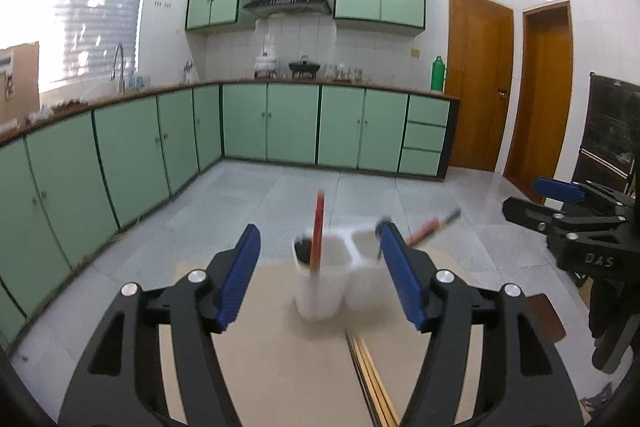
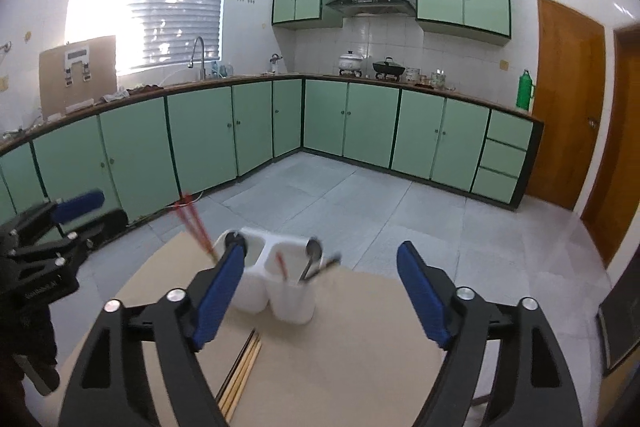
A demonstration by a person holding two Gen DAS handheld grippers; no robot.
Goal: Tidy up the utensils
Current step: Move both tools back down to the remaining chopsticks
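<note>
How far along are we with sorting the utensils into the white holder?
Mostly started: red chopsticks stand in one cup of the white holder, a spoon and more sticks in the other. Nothing is in hand; the left tool and right tool are both open and empty. Left: the wooden chopsticks lying on the board.

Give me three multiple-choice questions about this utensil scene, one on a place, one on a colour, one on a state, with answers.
1. Where do the loose wooden chopsticks lie?
A. on the tabletop before the white holder
B. on the floor
C. on the counter

2. What colour are the lower cabinet doors?
A. white
B. pale green
C. brown

3. How do the right gripper fingers stand?
A. shut on a spoon
B. shut on nothing
C. open, holding nothing

Answers: 1 A, they rest on the brown surface near the holder. 2 B, green panels line the counter. 3 C, the blue pads stand apart with nothing between them.
</note>
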